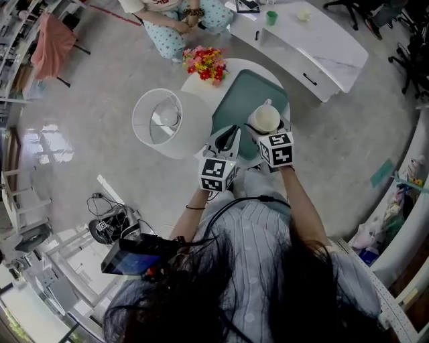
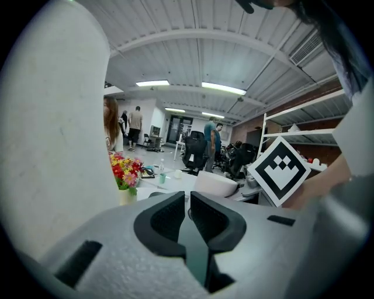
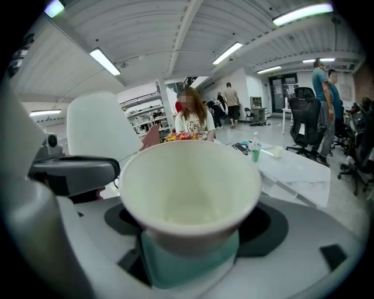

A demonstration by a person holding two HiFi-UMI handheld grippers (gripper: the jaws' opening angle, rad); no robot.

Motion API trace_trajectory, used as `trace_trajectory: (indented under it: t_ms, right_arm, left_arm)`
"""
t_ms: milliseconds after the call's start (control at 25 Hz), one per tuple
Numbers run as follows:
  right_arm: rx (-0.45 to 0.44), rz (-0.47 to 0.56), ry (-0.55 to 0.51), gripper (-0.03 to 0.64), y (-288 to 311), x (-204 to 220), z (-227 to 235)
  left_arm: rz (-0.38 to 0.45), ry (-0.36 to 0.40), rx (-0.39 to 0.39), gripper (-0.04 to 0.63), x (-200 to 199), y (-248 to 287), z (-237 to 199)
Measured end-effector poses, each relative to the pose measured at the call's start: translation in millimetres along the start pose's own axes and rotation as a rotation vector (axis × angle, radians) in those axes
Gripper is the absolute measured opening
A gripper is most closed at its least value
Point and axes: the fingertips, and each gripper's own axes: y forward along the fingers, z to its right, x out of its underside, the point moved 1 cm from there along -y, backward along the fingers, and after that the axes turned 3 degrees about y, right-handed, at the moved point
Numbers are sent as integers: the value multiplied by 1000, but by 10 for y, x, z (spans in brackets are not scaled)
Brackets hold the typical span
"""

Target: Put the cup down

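A white paper cup (image 1: 264,118) hangs over the dark green mat (image 1: 242,90) on the small round white table (image 1: 193,84). My right gripper (image 1: 263,128) is shut on it. In the right gripper view the cup (image 3: 190,184) fills the middle, open mouth toward the camera, and looks empty, with the right gripper (image 3: 190,248) clamped on its lower part. My left gripper (image 1: 230,132) sits just left of the cup above the mat's near edge. Its black pads (image 2: 166,219) stand almost together with nothing between them, left gripper (image 2: 188,215) shut.
A large white lampshade (image 1: 163,122) stands close on the left of the table. A bunch of red and yellow flowers (image 1: 206,63) sits at the table's far edge. Beyond are a seated person (image 1: 175,20) and a long white table (image 1: 315,41) holding a green cup (image 1: 271,17).
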Motion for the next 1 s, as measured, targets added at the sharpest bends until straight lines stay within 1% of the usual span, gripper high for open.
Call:
trace_trajectory:
  t_ms: [200,440,640,1000]
  right_arm:
    - [5,-39,-33,434,267,7,214]
    - [7,-77,-58,434,573,15,491]
    - [-1,-113,-69,434,767,53,628]
    - [-11,-176,-149,434,1059,116,775]
  left_arm:
    - [-28,-6,-29,37,-2,211,-41]
    - [-48,-13,-41,37,17,486,-55]
    - [-69,-26,-61,37,81,597,-90]
    - [-104,-23,-88,37,135,770,-220]
